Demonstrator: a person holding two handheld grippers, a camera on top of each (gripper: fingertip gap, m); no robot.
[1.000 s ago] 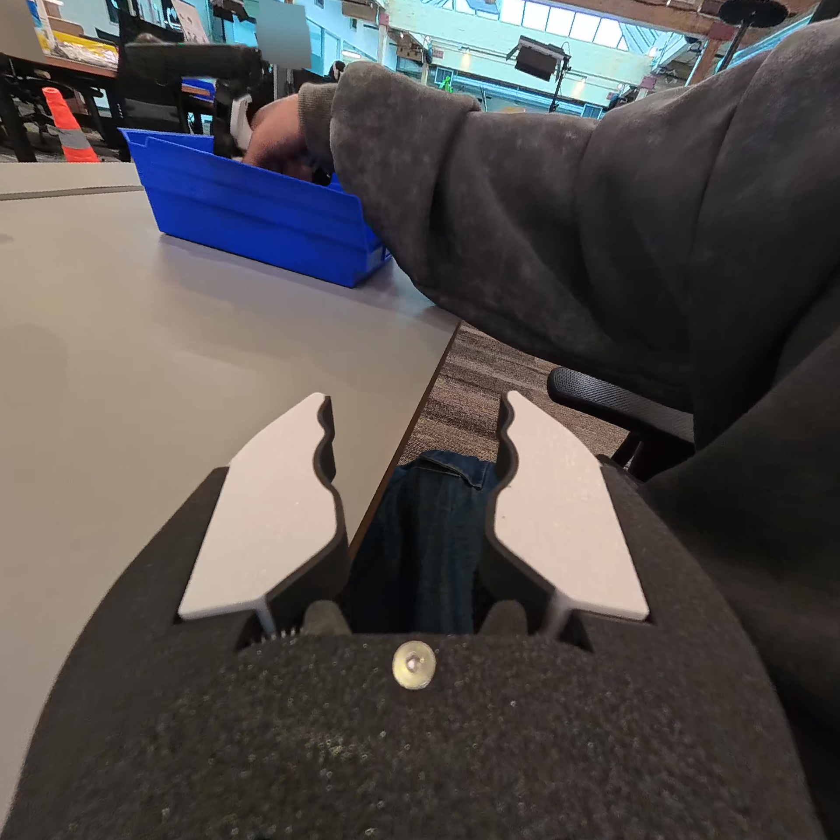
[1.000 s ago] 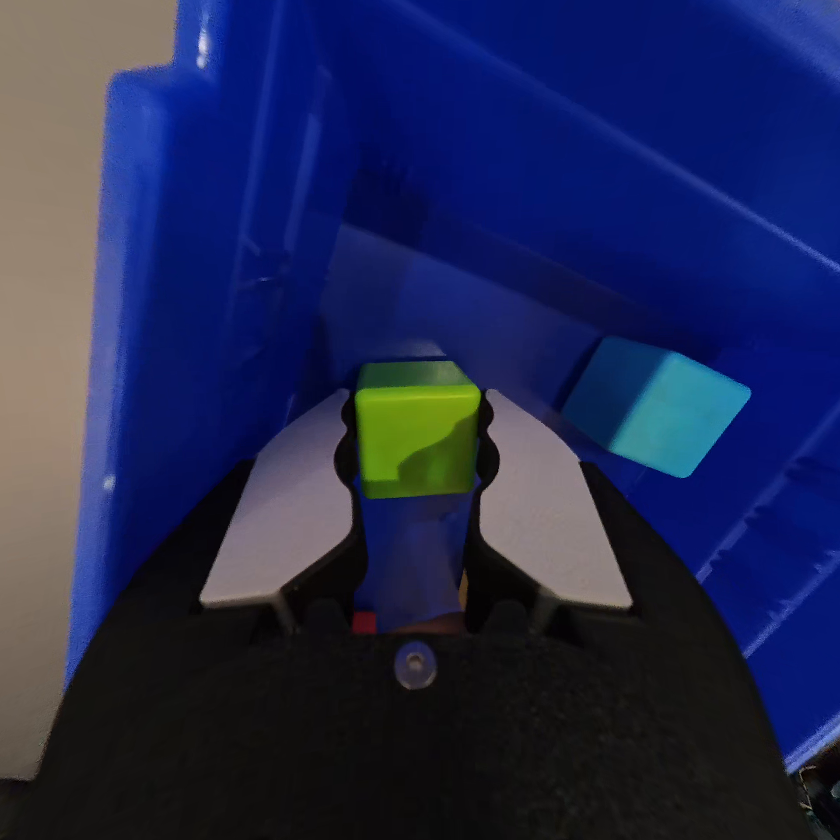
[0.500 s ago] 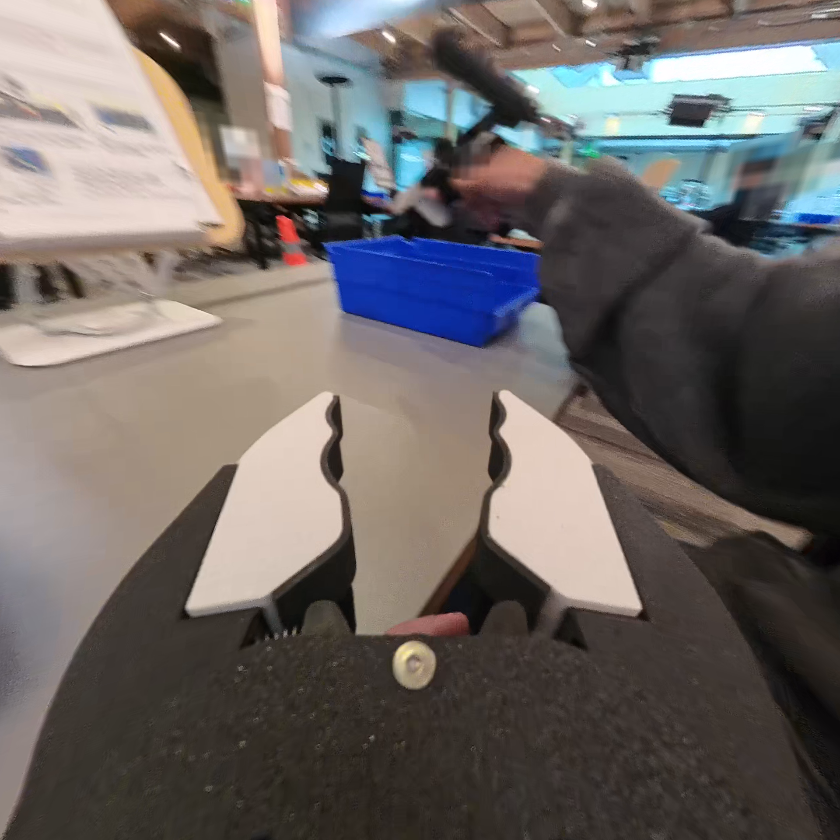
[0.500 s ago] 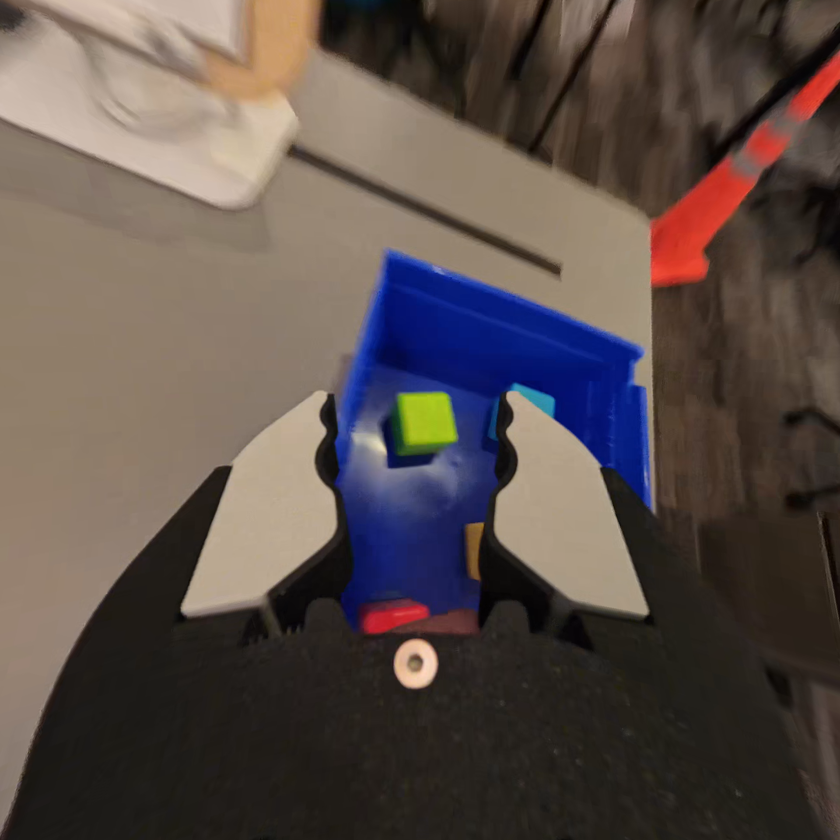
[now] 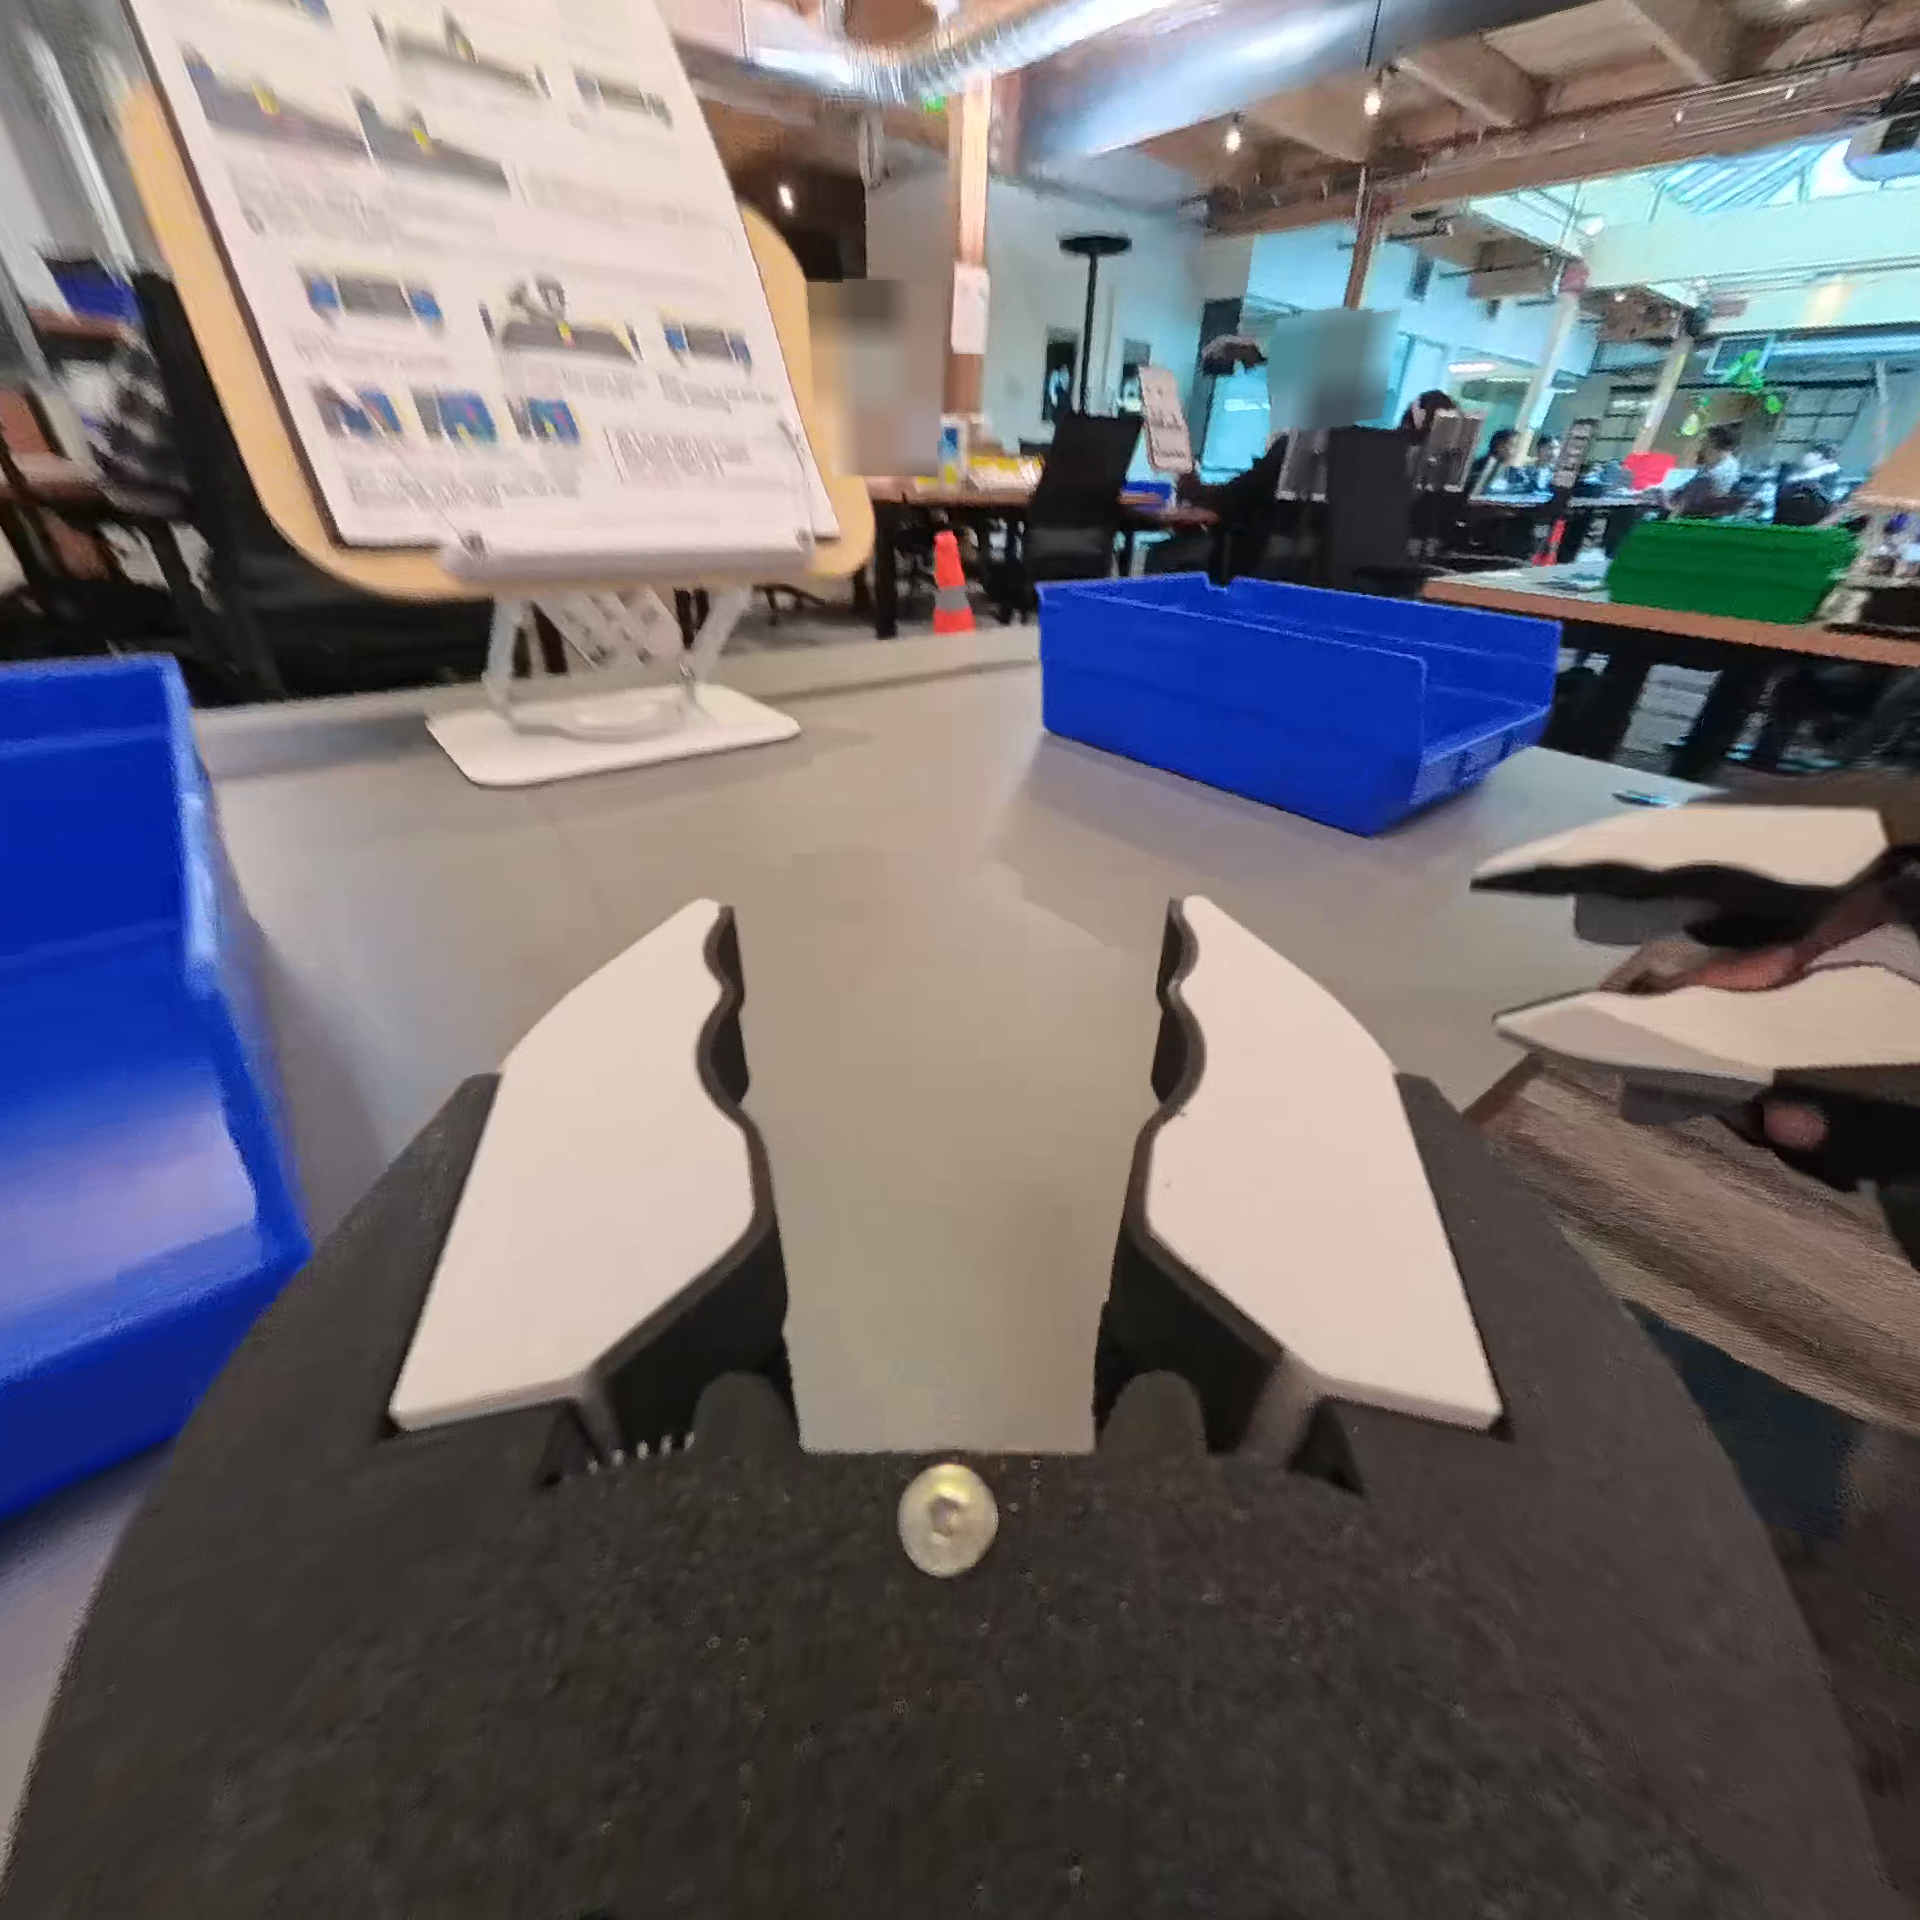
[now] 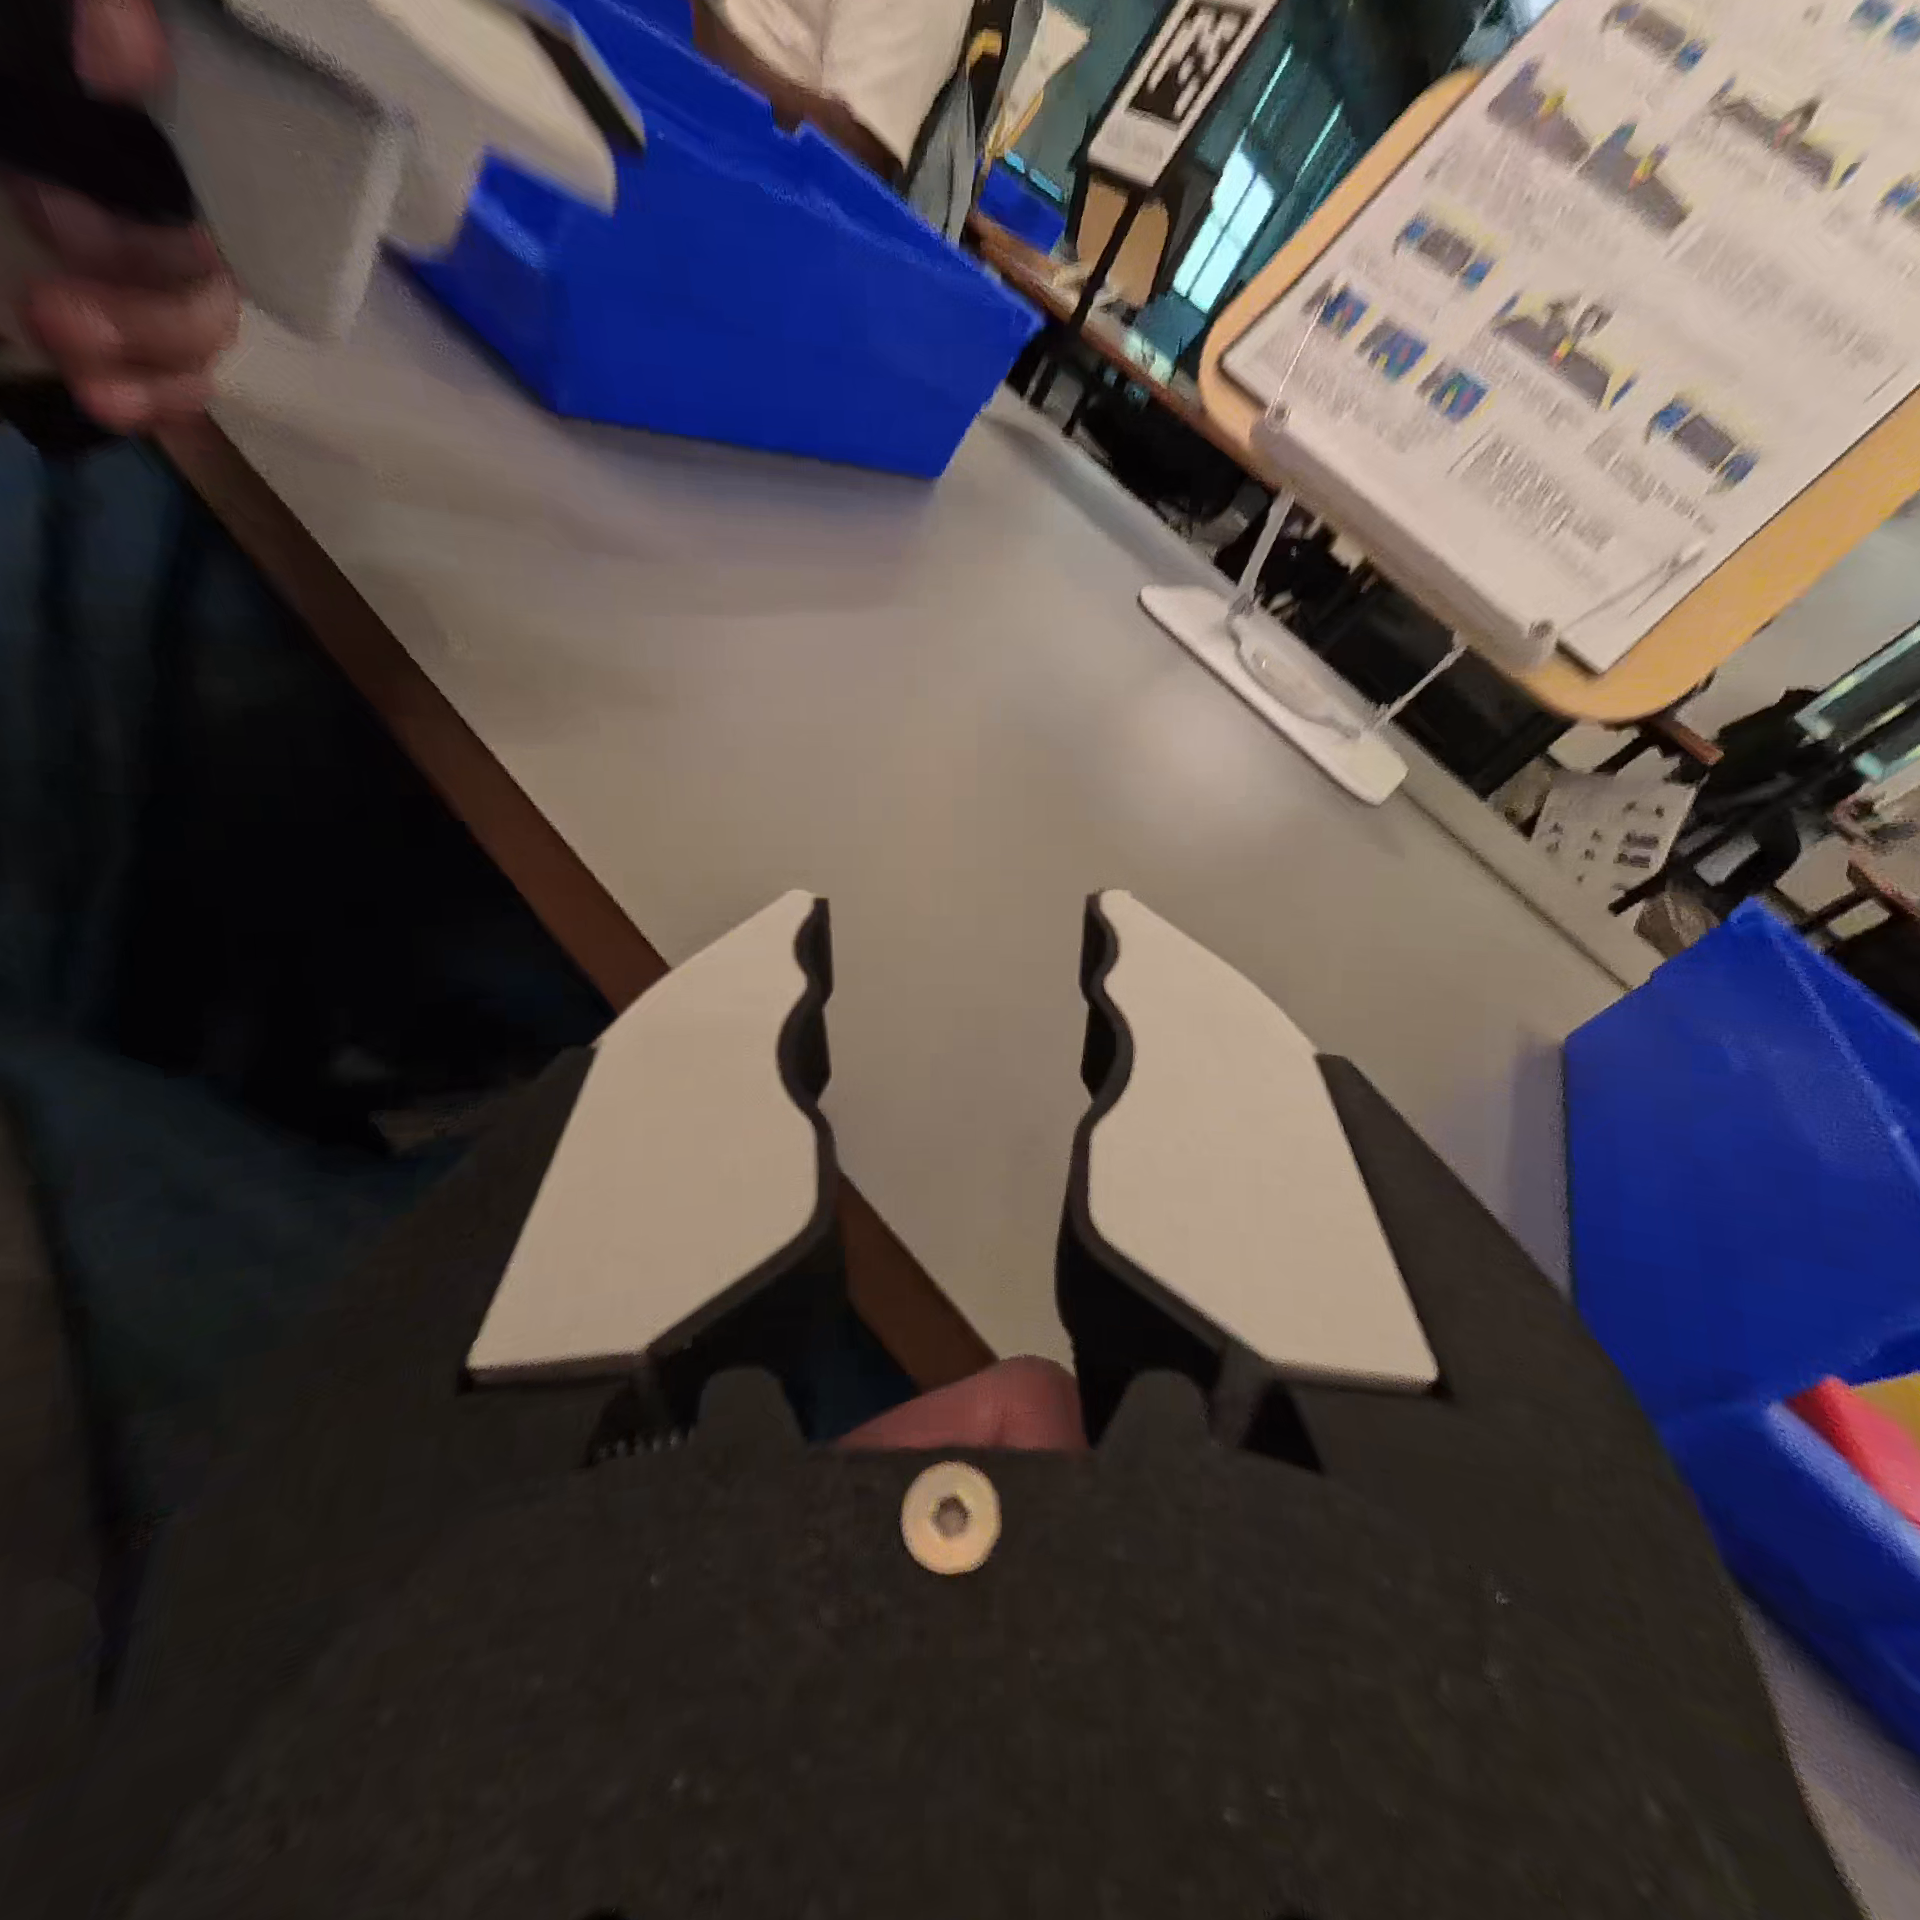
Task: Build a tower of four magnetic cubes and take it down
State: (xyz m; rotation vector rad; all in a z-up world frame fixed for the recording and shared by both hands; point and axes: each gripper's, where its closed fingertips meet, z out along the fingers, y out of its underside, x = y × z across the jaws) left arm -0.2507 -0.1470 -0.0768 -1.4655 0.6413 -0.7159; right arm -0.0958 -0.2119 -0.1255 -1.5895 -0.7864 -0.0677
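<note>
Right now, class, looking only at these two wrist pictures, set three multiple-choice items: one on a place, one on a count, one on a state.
1. Where does the instruction board stand?
A. on the floor
B. on the grey table, on a white stand
C. inside a bin

2. How many blue bins show in the left wrist view?
A. none
B. two
C. five

3. How is the left gripper?
A. open, empty
B. shut on a cube
C. shut, empty

Key:
1 B: its white base rests on the table top.
2 B: one bin lies far across the table, one bin at the left edge.
3 A: the fingers stand apart with only table between them.
</note>
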